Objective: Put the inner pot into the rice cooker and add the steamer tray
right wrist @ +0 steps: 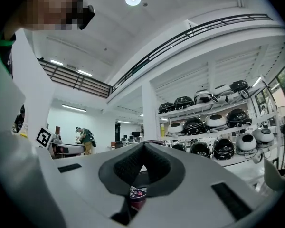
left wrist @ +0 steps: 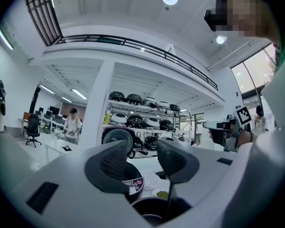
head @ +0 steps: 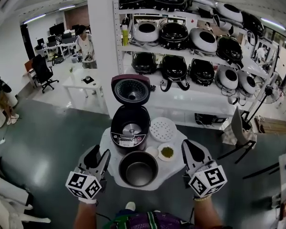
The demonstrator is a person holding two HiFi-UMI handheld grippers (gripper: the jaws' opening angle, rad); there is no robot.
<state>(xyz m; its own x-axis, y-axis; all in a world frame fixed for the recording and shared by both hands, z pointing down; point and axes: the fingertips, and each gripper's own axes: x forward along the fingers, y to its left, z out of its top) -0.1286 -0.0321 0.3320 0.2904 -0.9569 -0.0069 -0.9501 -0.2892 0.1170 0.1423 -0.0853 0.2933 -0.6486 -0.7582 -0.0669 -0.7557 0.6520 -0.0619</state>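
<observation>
Pot [head: 138, 168] on surface [head: 170, 176], before open cooker [head: 129, 123], flanked by both grippers (staged for loading). Tray [head: 162, 129] beside cooker. Left gripper [head: 99, 157] fingers apart, empty; right gripper [head: 189, 149] fingers together, empty.

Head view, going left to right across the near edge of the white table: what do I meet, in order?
In order: left gripper → inner pot → right gripper.
</observation>
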